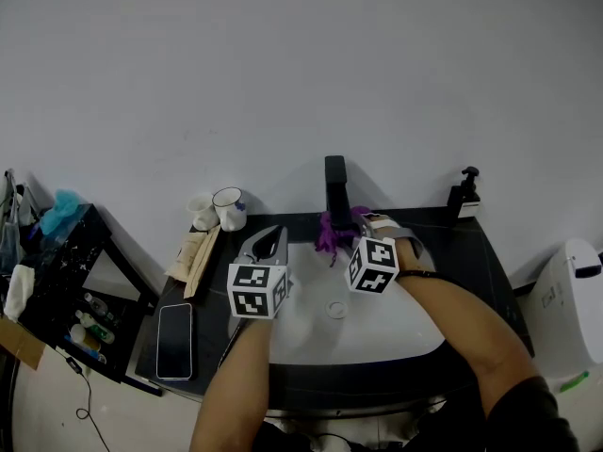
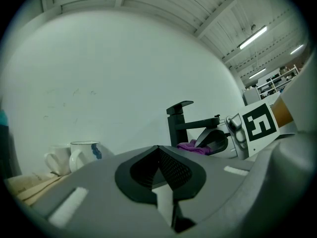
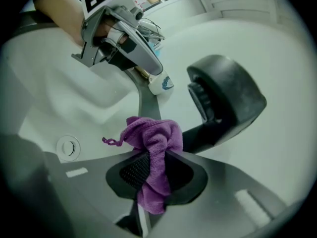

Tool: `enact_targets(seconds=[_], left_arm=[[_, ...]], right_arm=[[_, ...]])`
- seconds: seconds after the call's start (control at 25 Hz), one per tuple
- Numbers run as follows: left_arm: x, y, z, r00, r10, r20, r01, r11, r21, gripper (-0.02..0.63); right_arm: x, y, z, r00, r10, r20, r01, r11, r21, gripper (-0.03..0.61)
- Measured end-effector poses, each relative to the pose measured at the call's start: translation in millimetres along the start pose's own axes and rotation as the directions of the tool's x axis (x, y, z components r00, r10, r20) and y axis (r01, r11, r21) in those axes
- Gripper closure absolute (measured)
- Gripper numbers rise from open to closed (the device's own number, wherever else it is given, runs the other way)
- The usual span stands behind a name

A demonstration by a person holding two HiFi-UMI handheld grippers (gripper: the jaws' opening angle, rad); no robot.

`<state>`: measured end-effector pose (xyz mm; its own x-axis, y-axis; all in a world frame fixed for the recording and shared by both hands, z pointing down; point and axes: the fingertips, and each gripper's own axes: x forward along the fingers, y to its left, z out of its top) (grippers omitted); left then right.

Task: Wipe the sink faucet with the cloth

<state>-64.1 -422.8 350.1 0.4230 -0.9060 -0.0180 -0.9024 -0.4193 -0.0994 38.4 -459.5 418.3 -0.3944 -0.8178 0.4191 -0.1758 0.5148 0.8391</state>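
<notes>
The black faucet (image 1: 334, 188) stands at the back rim of the white sink (image 1: 300, 332). My right gripper (image 1: 350, 229) is shut on a purple cloth (image 1: 329, 234), which it holds just below the faucet's spout. In the right gripper view the cloth (image 3: 155, 148) bunches out between the jaws, right beside the round spout end (image 3: 226, 96). My left gripper (image 1: 271, 241) hovers over the sink's left side, shut with nothing in it. From the left gripper view the faucet (image 2: 179, 124) and the cloth (image 2: 192, 147) lie ahead to the right.
Two white mugs (image 1: 220, 209) stand left of the faucet, with a phone (image 1: 175, 340) and a wooden board (image 1: 198, 254) on the dark counter. A soap dispenser (image 1: 464, 194) is at the back right. The drain (image 1: 336, 309) sits mid-basin.
</notes>
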Motion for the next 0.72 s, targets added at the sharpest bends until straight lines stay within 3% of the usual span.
enact_targets(seconds=[0.16, 0.32, 0.48, 0.72], left_arm=[[-0.1, -0.1, -0.3, 1.0, -0.001, -0.004, 0.001, 1.0, 0.0, 0.597], [0.2, -3.6, -0.4, 1.0, -0.009, -0.01, 0.009, 1.0, 0.011, 0.597], [-0.3, -5.8, -1.5, 1.0, -0.013, -0.015, 0.014, 1.0, 0.017, 0.597], [-0.2, -5.3, -2.0, 1.0, -0.012, -0.016, 0.012, 1.0, 0.011, 0.597]], right_arm=[[-13.9, -14.9, -6.3, 1.0, -0.013, 0.008, 0.013, 1.0, 0.009, 0.499], [-28.7, -40.5, -31.6, 0.998, -0.023, -0.055, 0.021, 0.999, -0.038, 0.499], [-44.4, -86.7, -41.9, 0.99, -0.115, -0.086, 0.108, 0.991, -0.084, 0.499], [-57.5, -149.6, -21.6, 0.97, -0.235, -0.065, 0.228, 0.968, -0.103, 0.499]])
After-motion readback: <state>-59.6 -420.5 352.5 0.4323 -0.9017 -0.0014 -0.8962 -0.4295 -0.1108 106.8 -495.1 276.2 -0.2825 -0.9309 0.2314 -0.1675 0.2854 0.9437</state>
